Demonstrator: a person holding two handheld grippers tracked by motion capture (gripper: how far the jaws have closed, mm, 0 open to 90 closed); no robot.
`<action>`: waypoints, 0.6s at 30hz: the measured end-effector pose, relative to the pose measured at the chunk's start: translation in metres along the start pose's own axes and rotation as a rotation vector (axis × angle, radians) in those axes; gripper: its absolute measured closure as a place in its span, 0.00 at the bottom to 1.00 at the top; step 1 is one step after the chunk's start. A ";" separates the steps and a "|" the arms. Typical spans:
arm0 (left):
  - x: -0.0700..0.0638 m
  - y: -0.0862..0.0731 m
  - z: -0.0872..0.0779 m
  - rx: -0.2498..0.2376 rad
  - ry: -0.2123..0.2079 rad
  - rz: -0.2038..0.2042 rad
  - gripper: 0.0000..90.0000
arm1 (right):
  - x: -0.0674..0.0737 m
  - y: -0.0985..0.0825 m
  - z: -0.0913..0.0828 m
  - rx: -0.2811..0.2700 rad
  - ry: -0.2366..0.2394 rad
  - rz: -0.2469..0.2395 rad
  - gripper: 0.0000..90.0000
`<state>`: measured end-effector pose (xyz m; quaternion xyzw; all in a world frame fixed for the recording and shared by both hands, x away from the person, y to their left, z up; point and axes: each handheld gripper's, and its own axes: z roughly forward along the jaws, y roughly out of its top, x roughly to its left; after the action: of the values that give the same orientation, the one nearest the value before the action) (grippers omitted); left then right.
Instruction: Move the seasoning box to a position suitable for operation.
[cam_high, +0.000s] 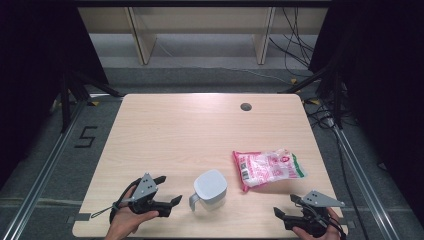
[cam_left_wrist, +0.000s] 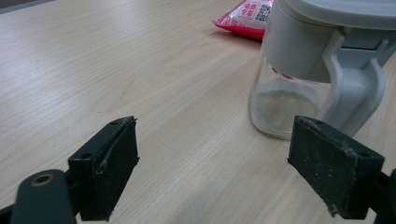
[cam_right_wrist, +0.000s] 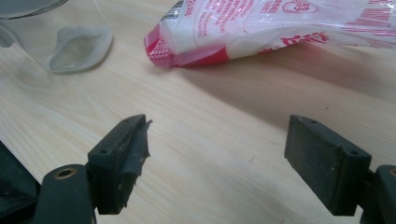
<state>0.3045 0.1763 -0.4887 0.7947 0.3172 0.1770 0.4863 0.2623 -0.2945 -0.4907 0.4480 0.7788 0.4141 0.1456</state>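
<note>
Glass jug (cam_high: 210, 190) and pink bag (cam_high: 268, 169) lie untouched, left gripper (cam_high: 169, 190) and right gripper (cam_high: 285, 206) gaping empty; next, probably, closing on the jug's handle.

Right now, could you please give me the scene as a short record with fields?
surface: light wooden table
jar: glass jar with white lid and handle, upright, near the front edge, between the two grippers
bag: pink and white packet, lying flat, to the right of the jar and apart from it
left gripper: open, nothing between the jaws, pointing toward the jar
right gripper: open, nothing between the jaws, just in front of the packet
contact: neither gripper touches anything
</note>
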 end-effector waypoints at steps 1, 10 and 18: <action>0.000 0.000 0.000 0.000 0.000 0.000 0.17 | -0.002 0.000 0.001 -0.014 -0.012 -0.036 0.25; -0.003 0.005 -0.005 0.009 -0.038 0.029 0.18 | 0.000 0.000 -0.001 0.006 -0.007 0.005 0.25; -0.008 0.008 -0.007 -0.016 -0.098 0.026 0.32 | -0.002 0.000 0.000 -0.006 -0.023 -0.041 0.25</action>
<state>0.2968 0.1727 -0.4784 0.8026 0.2811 0.1468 0.5052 0.2639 -0.2959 -0.4909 0.4364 0.7848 0.4082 0.1644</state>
